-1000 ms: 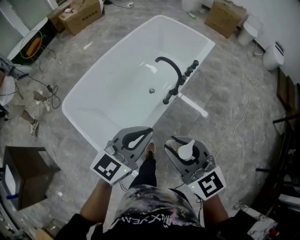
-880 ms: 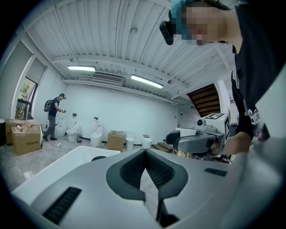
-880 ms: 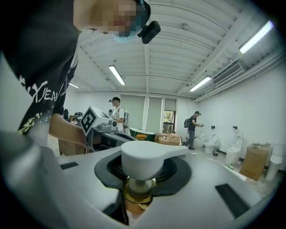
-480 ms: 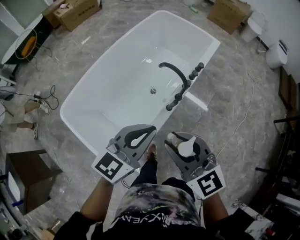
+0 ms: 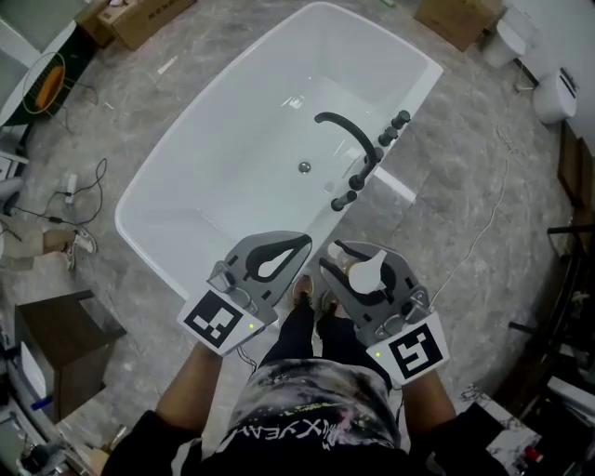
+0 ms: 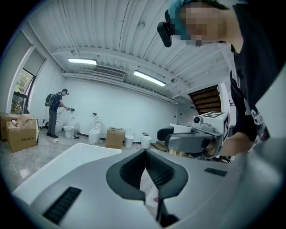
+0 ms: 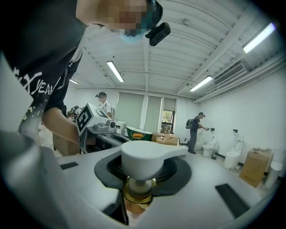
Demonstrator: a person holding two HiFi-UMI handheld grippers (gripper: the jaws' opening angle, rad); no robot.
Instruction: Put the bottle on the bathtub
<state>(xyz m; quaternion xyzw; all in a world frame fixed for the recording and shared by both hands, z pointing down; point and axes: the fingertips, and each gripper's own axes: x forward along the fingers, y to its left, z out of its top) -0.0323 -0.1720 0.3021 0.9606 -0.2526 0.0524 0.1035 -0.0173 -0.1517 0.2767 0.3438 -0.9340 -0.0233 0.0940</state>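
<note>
The white bathtub [image 5: 232,112] lies slantwise on the grey floor, with a black faucet [image 5: 346,135] on its right rim. In the head view my right gripper [image 5: 337,253] is shut on the bottle [image 5: 365,271], a white pump head above a gold collar [image 7: 137,193]. It hovers just short of the tub's near rim, below the faucet knobs. To its left, my left gripper [image 5: 302,244] is shut and holds nothing, its tips over the tub's near edge. The left gripper view shows the tub rim [image 6: 67,154] just ahead and the pads [image 6: 156,174] meeting.
Cardboard boxes [image 5: 139,14] [image 5: 456,19] stand beyond the tub. A dark cabinet [image 5: 56,335] is at the lower left, cables [image 5: 84,191] trail on the floor, and toilets [image 5: 562,93] stand at the far right. Other people work by the far wall.
Both grippers have come nearer to the tub's near rim, the right one with the bottle still in it. The view has shifted with the person's step.
</note>
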